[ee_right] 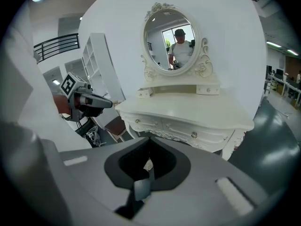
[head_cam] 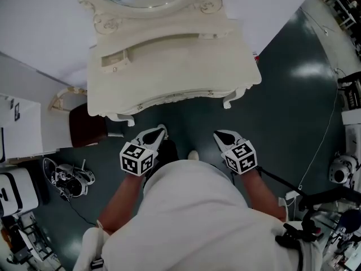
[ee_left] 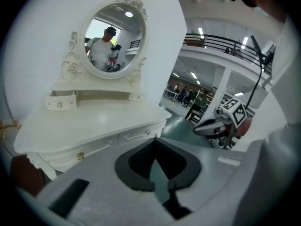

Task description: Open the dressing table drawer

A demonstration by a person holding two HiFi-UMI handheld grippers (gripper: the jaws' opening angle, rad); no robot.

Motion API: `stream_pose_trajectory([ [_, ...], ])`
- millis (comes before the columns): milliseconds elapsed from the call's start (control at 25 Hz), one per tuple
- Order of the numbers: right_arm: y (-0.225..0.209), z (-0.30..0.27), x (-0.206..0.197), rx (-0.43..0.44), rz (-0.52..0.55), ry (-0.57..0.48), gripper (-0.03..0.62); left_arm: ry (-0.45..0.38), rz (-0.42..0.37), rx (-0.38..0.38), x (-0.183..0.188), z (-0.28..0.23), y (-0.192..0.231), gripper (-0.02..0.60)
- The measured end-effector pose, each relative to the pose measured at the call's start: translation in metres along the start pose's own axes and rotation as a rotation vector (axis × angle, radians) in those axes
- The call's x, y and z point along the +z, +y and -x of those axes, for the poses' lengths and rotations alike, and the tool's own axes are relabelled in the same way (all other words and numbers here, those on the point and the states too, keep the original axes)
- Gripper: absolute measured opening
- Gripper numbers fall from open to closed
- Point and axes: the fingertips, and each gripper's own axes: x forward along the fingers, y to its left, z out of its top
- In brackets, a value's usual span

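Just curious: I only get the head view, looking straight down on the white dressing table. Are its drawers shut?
Observer: Yes. The right gripper view shows the front drawers shut flush, each with a small knob.
Visitor: Are the tongs holding anything?
Observer: No. The left gripper has its tongs shut on nothing, short of the dressing table.
Visitor: What's in the mirror?
Observer: The mirror reflects a person in a dark cap and white shirt.
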Motion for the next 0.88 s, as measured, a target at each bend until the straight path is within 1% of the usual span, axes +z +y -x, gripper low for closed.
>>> stream_pose_trajectory([
  [120,0.008,0.003,-0.004,0.021,0.015,-0.008,-0.002,0.023,-0.029,-0.053,-0.008,-0.001,-0.032,0.002],
  [200,0.01,0.006,-0.006,0.024,0.023,-0.015,-0.002,0.031,-0.046,-0.077,-0.009,-0.004,-0.046,0.002],
  [360,0.012,0.01,-0.012,0.028,0.039,-0.024,-0.002,0.037,-0.067,-0.088,-0.01,-0.008,-0.059,0.002],
  [600,0.012,0.018,-0.024,0.031,0.049,-0.03,-0.002,0.052,-0.075,-0.09,-0.015,-0.015,-0.072,0.002],
  [720,0.008,0.025,-0.032,0.023,0.038,-0.032,-0.003,0.07,-0.08,-0.096,-0.018,-0.021,-0.08,0.002],
  [880,0.002,0.031,-0.036,0.024,0.025,-0.037,-0.003,0.082,-0.093,-0.091,-0.011,-0.025,-0.089,0.002],
])
